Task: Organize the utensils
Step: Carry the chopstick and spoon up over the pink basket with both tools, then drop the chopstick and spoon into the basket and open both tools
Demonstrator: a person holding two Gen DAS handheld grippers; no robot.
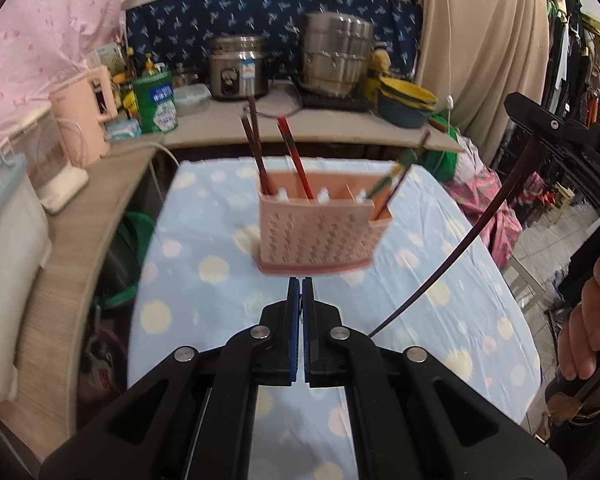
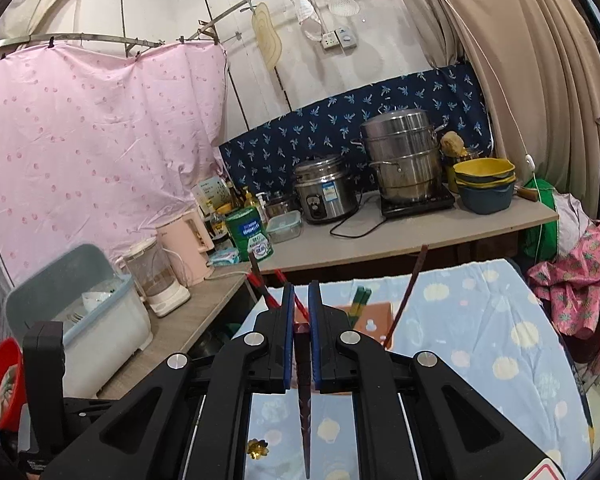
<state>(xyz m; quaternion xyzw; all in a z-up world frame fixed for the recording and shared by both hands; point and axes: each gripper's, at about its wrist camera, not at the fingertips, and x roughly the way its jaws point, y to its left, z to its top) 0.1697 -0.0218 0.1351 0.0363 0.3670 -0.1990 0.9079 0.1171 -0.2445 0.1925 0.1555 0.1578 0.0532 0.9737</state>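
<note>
From the left wrist camera, the left gripper is pinched fully shut with nothing in it, hanging over the table with the blue spotted cloth, just short of the pink utensil holder. The holder stands upright roughly mid-table, a bit blurry, with bare cloth on every side, so there's plenty of room around it. It has a few red and dark chopsticks leaning in the left part and a green pair plus a dark one in the right-hand end. The left edge of the table runs right beside a wooden counter with a pink kettle, and the far edge sits just under a second counter holding a rice cooker and a big steel pot. Off to the right, the person's hand holds the other tool, and a long dark chopstick runs from it down toward the cloth. Switching to the right wrist camera: the right gripper is clamped on that dark chopstick, which runs lengthwise between the blue pads with its thin tip pointing back at the camera. The holder is mostly hidden behind the fingers, only its top and sticks poking out. The right half of the cloth is wide open, out to the rounded edge by a heap of pink fabric.
</note>
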